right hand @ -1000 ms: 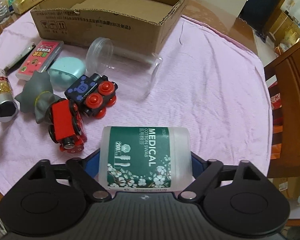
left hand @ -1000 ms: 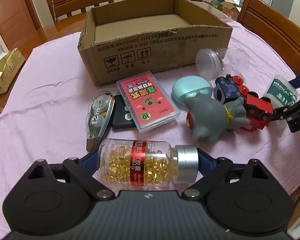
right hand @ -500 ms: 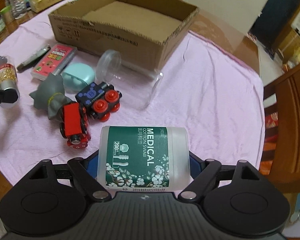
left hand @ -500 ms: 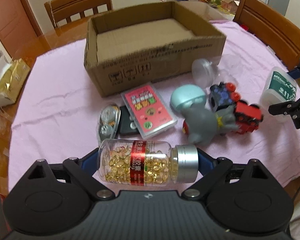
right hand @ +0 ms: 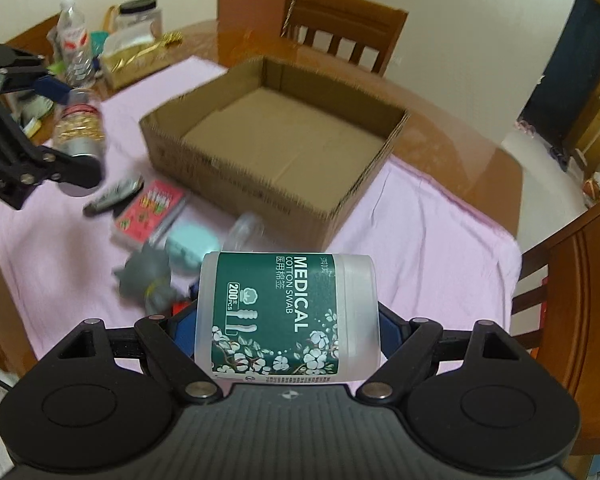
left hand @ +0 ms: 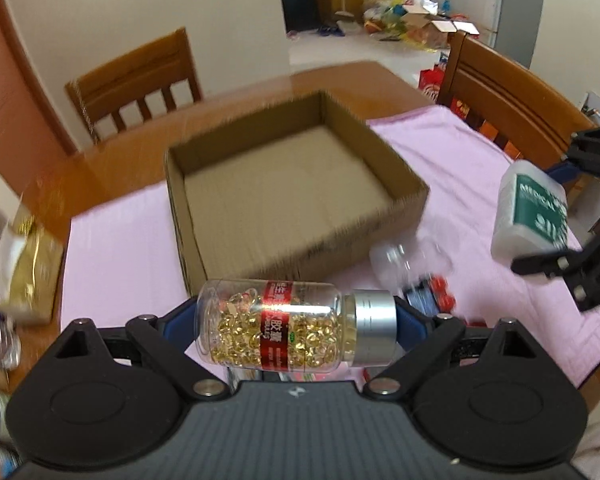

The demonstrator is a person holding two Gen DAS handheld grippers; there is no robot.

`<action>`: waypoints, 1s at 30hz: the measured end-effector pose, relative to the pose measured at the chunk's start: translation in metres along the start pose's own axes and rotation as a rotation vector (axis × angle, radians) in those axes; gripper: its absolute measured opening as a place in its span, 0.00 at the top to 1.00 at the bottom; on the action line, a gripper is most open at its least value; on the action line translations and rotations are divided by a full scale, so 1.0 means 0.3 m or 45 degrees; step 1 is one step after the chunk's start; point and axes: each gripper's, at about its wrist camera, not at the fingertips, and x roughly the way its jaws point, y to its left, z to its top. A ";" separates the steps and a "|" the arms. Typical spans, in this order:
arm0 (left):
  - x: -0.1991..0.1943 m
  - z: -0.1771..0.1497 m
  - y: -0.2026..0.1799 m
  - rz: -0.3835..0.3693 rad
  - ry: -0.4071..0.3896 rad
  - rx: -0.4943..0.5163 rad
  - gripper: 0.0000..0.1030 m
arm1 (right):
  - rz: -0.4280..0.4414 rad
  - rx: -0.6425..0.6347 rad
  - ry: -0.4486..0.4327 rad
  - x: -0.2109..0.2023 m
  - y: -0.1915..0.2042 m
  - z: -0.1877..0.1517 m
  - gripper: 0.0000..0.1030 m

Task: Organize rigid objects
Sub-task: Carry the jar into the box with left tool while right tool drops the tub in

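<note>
— Grippers, what do they hold?
— Left gripper [left hand: 296, 326] clamps a capsule bottle [left hand: 276, 330] sideways; right gripper [right hand: 288, 320] clamps a cotton swab tub [right hand: 286, 316]. Both hang above the pink cloth [right hand: 420, 248], near the open cardboard box [right hand: 364, 184]

A frosted white plastic tub with a dark green wrap label [right hand: 288, 312], lying sideways at six o'clock in the right wrist view, reads "MEDICAL COTTON SWAB" in white capitals, with Chinese characters beside it and "200 PCS" near a cotton-boll emblem. In the left wrist view, a clear bottle of golden capsules with a silver cap [left hand: 296, 326] at six o'clock carries a red band of white Chinese characters, too blurred to read fully.
</note>
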 end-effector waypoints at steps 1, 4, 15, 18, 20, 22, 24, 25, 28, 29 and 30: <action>0.011 0.023 0.009 0.002 -0.011 0.010 0.09 | 0.001 0.000 -0.014 -0.005 0.001 0.015 0.16; 0.056 0.098 0.046 0.009 -0.038 0.037 0.09 | 0.004 0.020 -0.039 -0.013 -0.005 0.061 0.16; 0.306 0.314 0.169 0.036 -0.039 0.042 0.09 | -0.045 0.048 -0.109 0.007 -0.001 0.199 0.16; 0.376 0.352 0.203 0.051 -0.034 0.011 0.08 | -0.055 0.080 -0.120 0.013 -0.012 0.228 0.16; 0.419 0.369 0.224 0.071 -0.027 -0.010 0.08 | -0.065 0.096 -0.125 0.013 -0.015 0.239 0.16; 0.456 0.379 0.245 0.101 -0.027 -0.029 0.07 | -0.072 0.118 -0.128 0.016 -0.021 0.249 0.16; 0.469 0.378 0.262 0.124 -0.044 -0.050 0.07 | -0.075 0.132 -0.128 0.018 -0.022 0.256 0.16; 0.467 0.375 0.268 0.128 -0.053 -0.061 0.07 | -0.080 0.137 -0.127 0.020 -0.023 0.259 0.16; 0.445 0.363 0.286 0.128 -0.062 -0.094 0.07 | -0.080 0.148 -0.121 0.031 -0.026 0.270 0.16; 0.431 0.357 0.291 0.119 -0.069 -0.101 0.07 | -0.079 0.151 -0.120 0.034 -0.029 0.275 0.16; 0.412 0.349 0.294 0.110 -0.081 -0.104 0.07 | -0.073 0.151 -0.118 0.038 -0.030 0.279 0.16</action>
